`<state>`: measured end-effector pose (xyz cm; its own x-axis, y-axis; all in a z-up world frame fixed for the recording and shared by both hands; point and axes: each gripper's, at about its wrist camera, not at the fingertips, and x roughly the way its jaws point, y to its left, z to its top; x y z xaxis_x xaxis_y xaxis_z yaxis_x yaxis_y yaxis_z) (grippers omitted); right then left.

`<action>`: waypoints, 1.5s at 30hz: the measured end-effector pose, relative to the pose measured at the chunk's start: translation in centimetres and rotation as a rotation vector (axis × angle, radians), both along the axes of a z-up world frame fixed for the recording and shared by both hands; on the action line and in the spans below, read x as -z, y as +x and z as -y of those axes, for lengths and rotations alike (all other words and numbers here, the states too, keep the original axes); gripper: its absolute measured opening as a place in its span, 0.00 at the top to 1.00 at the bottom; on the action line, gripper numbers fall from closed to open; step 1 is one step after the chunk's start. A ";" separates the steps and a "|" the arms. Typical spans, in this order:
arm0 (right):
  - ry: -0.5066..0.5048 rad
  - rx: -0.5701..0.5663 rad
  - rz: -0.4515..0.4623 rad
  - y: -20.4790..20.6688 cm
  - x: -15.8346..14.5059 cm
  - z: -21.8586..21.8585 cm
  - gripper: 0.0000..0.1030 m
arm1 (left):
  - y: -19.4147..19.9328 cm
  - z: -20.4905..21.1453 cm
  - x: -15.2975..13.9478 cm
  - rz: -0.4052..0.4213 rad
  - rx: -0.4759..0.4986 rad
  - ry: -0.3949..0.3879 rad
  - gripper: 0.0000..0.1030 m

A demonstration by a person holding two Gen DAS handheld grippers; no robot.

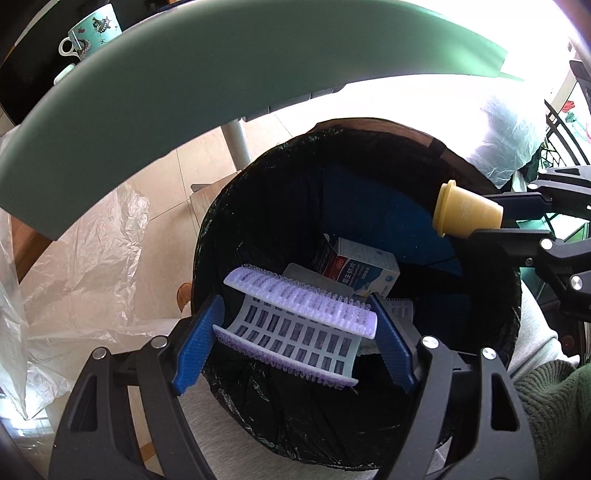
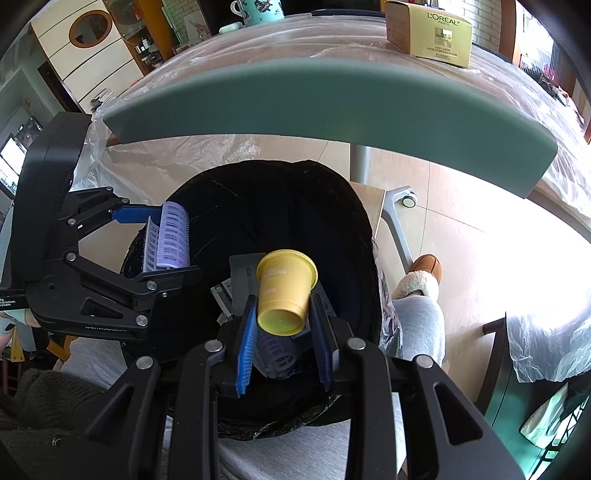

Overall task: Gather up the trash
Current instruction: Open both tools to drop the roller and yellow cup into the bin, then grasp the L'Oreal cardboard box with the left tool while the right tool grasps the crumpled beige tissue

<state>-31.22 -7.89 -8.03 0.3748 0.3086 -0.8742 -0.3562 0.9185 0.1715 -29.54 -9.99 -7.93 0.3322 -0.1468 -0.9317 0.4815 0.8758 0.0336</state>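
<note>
Two items pinched over bin [image 1: 229, 206]: left tongs [image 1: 295, 328] curler [image 1: 299, 317], right tongs [image 2: 282, 325] cup [image 2: 286, 291]; unreleased; box [image 2: 430, 33] remaining upper right.

I read the left gripper [image 1: 295, 332] with its blue pads [image 1: 195, 343] spread wide and pressed against a held item. The right gripper [image 2: 284, 332] has its pads [image 2: 246, 347] closer together, likewise clamped on an item. Both point forward and downward, set near each other, left beside right. A green knit sleeve [image 1: 554, 417] covers the right forearm.
</note>
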 end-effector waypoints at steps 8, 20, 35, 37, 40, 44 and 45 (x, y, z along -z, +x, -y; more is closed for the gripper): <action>-0.006 0.005 -0.008 0.1 0.2 -0.1 0.72 | 0.1 0.0 0.3 0.004 0.004 0.015 0.23; 0.056 0.054 0.161 -1.7 -4.5 1.8 0.33 | -1.1 -0.4 -3.8 0.067 0.029 -0.076 0.18; 0.008 0.266 0.370 10.5 -15.5 10.4 0.10 | 4.4 5.0 -17.1 0.460 0.179 -0.186 0.02; -0.006 0.270 0.340 13.4 -15.6 10.9 0.10 | 6.3 6.3 -17.1 0.458 0.204 -0.177 0.02; 0.002 0.267 0.289 16.7 -15.0 11.2 0.10 | 8.8 7.7 -16.3 0.416 0.229 -0.181 0.02; -0.022 0.251 0.238 20.1 -13.6 10.6 0.13 | 11.0 9.0 -15.5 0.362 0.250 -0.203 0.02; -0.029 0.246 0.228 20.7 -13.3 10.5 0.15 | 11.5 9.4 -15.3 0.360 0.255 -0.202 0.02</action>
<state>-10.54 -18.36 5.29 0.6219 0.1604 -0.7664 -0.1490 0.9852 0.0853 -18.07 -19.37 7.33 0.5579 -0.4318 -0.7087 0.6705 0.7378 0.0784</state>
